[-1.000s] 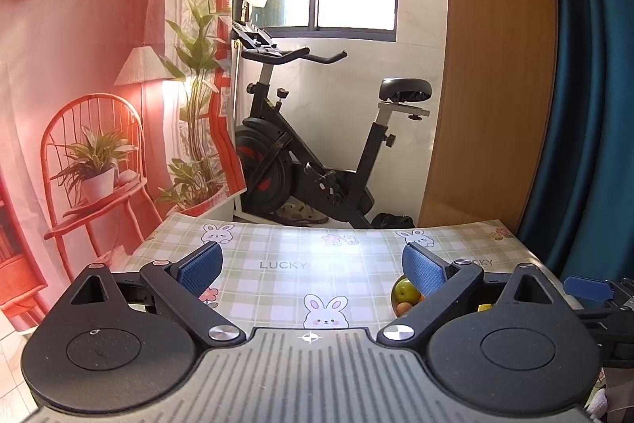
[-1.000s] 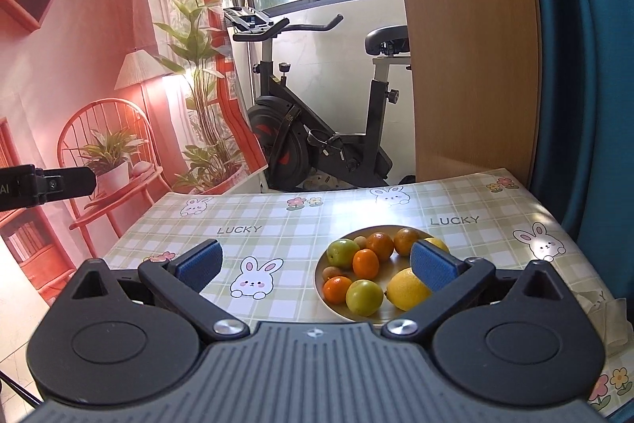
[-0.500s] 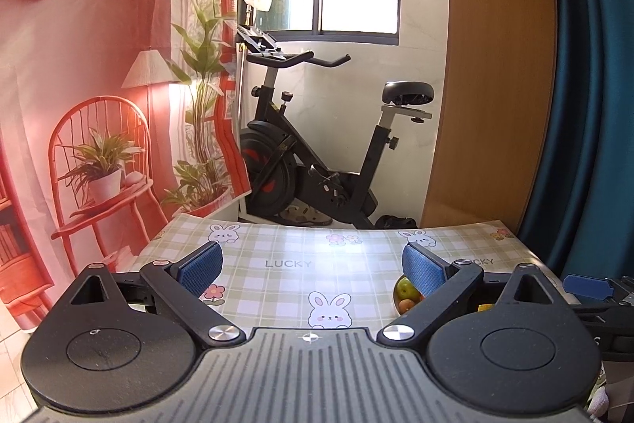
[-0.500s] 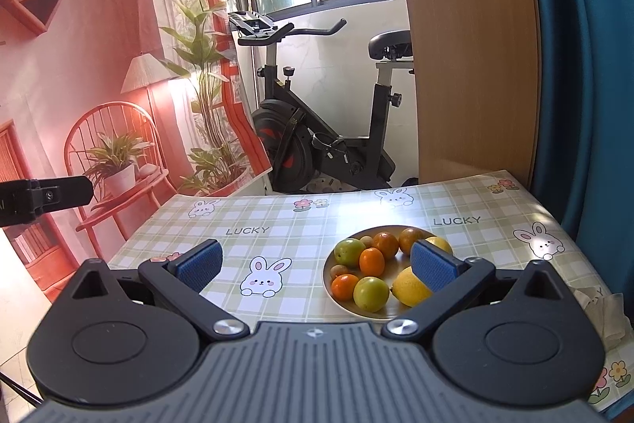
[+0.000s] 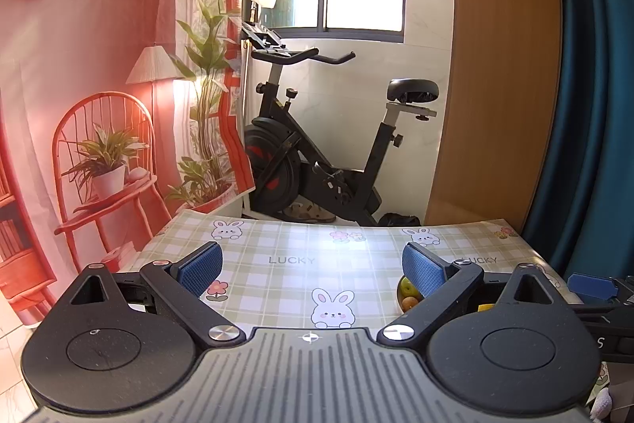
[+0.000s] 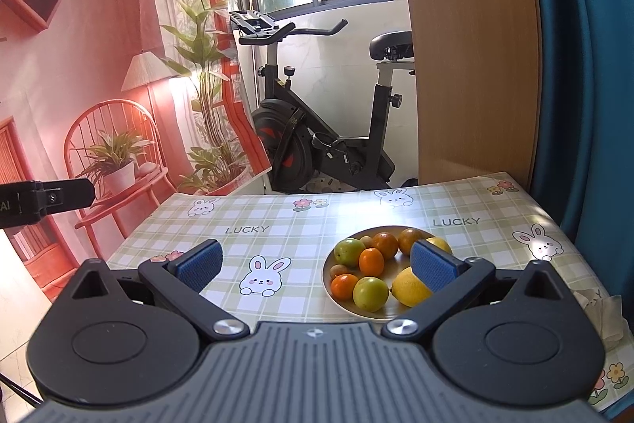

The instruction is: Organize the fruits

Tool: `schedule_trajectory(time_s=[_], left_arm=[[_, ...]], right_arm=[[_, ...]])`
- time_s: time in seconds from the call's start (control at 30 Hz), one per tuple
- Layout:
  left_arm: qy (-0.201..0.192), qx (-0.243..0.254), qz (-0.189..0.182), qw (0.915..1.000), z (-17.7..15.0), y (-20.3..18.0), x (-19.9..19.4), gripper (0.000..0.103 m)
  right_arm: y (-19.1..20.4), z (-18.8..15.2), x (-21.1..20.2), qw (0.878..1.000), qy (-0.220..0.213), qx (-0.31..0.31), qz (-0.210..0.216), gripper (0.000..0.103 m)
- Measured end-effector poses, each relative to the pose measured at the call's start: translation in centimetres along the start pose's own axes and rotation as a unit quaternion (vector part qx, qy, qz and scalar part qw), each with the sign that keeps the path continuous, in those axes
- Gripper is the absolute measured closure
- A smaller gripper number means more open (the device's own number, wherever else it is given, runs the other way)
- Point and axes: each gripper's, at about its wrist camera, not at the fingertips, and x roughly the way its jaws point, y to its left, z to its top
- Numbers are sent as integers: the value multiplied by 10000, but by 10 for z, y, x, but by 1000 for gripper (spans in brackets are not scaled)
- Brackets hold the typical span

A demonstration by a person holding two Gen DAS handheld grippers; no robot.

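Fruits (image 6: 370, 278) are sitting together on the plate (image 6: 390, 309) on the desk (image 6: 277, 236); both cameras are rising slightly, left gripper (image 5: 311, 266) and right gripper (image 6: 315, 262) staying wide and empty, so nothing is being moved.

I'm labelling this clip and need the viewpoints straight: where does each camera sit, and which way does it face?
Left wrist: on the left gripper, looking across the table toward the exercise bike; its own open fingers show, the plate peeks out behind the right one.
Right wrist: on the right gripper, facing the same way, plate of fruit ahead; own open fingers show.
Shared: table, plate, bike; each view catches the other gripper at its edge.
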Motion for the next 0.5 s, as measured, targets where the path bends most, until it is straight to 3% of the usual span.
schedule_trajectory(time_s=[0.5], left_arm=[[24,-60,18,10000,0,3,0,4]], right_arm=[[1,0,1,10000,-5,-9,1,0]])
